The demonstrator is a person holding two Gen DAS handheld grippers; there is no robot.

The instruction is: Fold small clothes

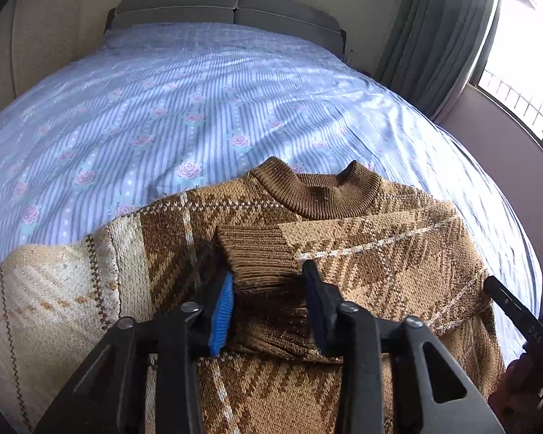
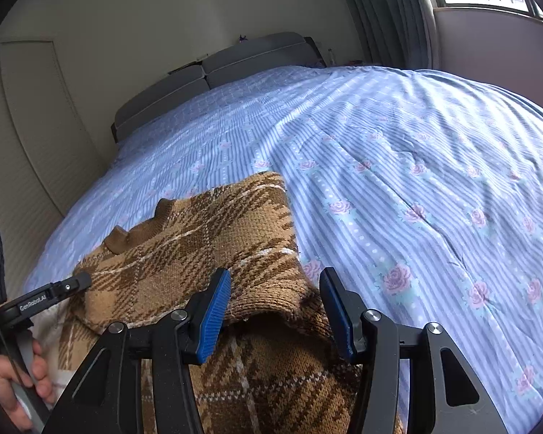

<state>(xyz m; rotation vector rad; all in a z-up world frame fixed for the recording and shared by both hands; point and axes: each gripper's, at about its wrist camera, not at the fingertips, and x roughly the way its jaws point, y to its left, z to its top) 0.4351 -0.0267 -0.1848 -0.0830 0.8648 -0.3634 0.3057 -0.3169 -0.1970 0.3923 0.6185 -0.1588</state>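
One brown plaid knit sweater (image 1: 380,253) spread near the foot edge of a bed (image 1: 199,101) under a blue striped floral sheet, collar (image 1: 318,195) toward the grey headboard (image 1: 231,9). One sleeve folded across the chest, ribbed cuff (image 1: 260,256) lying between the parted jaws of the left gripper (image 1: 268,289), pads not visibly pressing it. Right gripper (image 2: 275,303) over the folded shoulder edge, jaws likewise apart, clamped on nothing.
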